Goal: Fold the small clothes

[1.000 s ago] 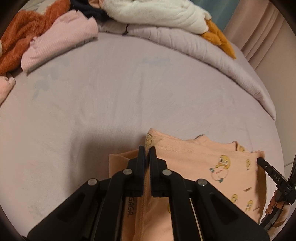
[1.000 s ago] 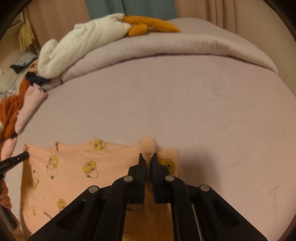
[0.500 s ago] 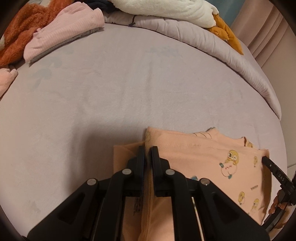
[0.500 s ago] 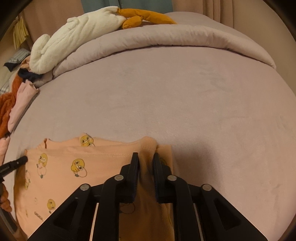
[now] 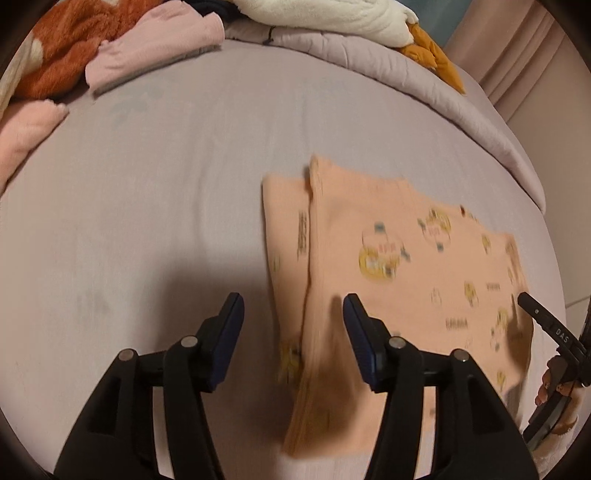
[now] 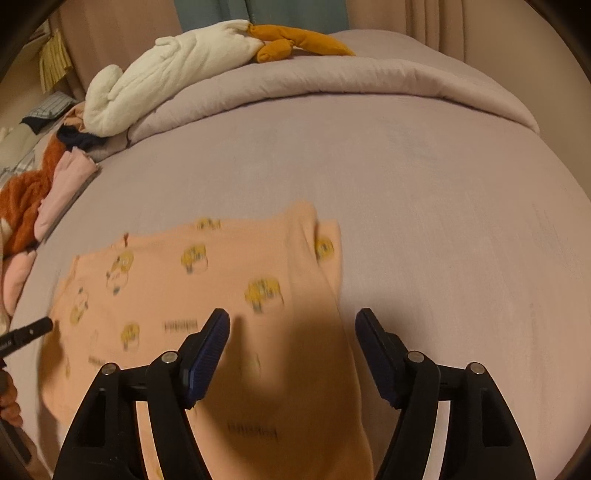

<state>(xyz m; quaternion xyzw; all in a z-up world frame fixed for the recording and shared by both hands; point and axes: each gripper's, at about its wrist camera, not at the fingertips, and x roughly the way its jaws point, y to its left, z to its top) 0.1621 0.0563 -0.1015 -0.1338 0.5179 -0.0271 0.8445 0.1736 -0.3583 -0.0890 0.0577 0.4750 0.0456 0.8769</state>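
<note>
Both grippers, left (image 5: 293,332) and right (image 6: 291,347), hang wide open, empty; my peach duck-print cotton garment (image 6: 207,295) lies folded over; further folds likely remain.

Garment (image 5: 399,258) flat on bed (image 5: 147,206); clothes pile (image 5: 110,55) behind, leftward

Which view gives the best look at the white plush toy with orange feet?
The right wrist view: the white plush toy with orange feet lies almost whole along the folded lilac duvet. The left wrist view crops it at the top edge, showing only part of the body and feet.
</note>
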